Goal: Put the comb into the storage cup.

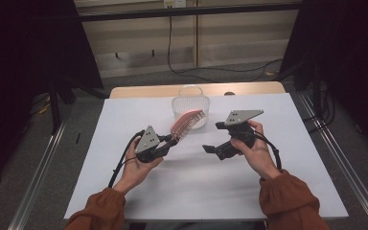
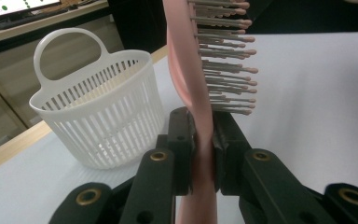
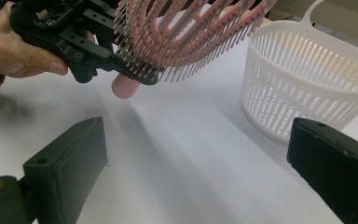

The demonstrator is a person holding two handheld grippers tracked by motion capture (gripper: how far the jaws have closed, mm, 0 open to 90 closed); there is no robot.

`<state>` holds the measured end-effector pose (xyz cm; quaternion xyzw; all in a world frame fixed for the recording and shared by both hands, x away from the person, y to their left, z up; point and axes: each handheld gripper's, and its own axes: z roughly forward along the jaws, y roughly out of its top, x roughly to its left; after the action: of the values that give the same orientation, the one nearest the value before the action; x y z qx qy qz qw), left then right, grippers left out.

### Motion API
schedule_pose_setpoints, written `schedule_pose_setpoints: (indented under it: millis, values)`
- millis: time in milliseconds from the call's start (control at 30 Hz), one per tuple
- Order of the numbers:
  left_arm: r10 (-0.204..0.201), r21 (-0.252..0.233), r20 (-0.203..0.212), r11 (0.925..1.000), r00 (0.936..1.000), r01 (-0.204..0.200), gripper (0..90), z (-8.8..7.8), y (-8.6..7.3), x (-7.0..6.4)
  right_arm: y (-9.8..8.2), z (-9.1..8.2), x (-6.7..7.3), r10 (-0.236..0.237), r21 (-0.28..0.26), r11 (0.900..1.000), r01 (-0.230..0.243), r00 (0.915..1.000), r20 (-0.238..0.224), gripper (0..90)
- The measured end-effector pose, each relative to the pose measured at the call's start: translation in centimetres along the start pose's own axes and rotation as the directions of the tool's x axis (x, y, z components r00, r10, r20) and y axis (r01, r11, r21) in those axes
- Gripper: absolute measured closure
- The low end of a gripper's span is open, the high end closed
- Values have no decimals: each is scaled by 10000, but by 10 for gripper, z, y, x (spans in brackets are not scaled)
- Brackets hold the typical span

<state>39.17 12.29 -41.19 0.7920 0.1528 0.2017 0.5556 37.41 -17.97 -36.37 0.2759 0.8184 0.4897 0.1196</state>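
Risk: the pink hairbrush (image 1: 186, 123) is pinched only at its handle, with the long bristled head reaching out over the white basket (image 1: 190, 106); I judge it could swivel in the grip or catch the basket's rim and tip that light basket over.
Cause: a narrow hold low on a smooth handle, and a basket that looks easy to push across the tabletop (image 1: 124, 182).
Left claw (image 1: 171, 140): closed tight on the brush handle, which stands between the two pads in the left gripper view (image 2: 204, 140), bristles turned to one side.
Right claw (image 1: 210, 148): jaws spread wide, nothing between them, hanging above the bare tabletop just beside the brush and touching nothing.
Brush position: lifted clear of the tabletop, its head near the basket's front wall (image 3: 303, 93); I cannot tell whether the bristles touch the rim.
Basket: upright near the far edge, handle loop up.
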Motion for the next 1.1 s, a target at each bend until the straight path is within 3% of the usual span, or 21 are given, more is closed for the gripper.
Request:
schedule_pose_setpoints:
  millis: [233, 433, 600, 700, 800, 1100]
  values:
    - [-420, -482, 133, 9979, 9990, 426, 797, -2, 0, 1, -5, 0, 2, 628, -1121, 9917, -623, 9980, 16, 43]
    - [-629, -651, 211, 9958, 9978, 642, 797, -6, 0, 3, -9, 4, 2, 979, -1408, 9849, -1008, 9948, -274, 60]
    - [-971, -948, 549, 9903, 9938, 1020, 797, -10, 0, 3, -10, 10, 7, 558, -1731, 9832, -572, 9984, -128, 65]
    - [-1128, -1060, 784, 9870, 9905, 1207, 797, -13, 0, 2, -9, 9, 9, 631, -2075, 9756, -710, 9970, -445, 55]
    - [-1157, -1132, 819, 9857, 9899, 1246, 797, -15, 0, -1, -8, 7, 12, 763, -2667, 9593, -926, 9946, -706, 46]
    - [-1144, -1272, 1139, 9835, 9869, 1287, 797, -22, 4, -8, -5, 5, 15, 757, -3203, 9407, -1119, 9895, -1233, 38]
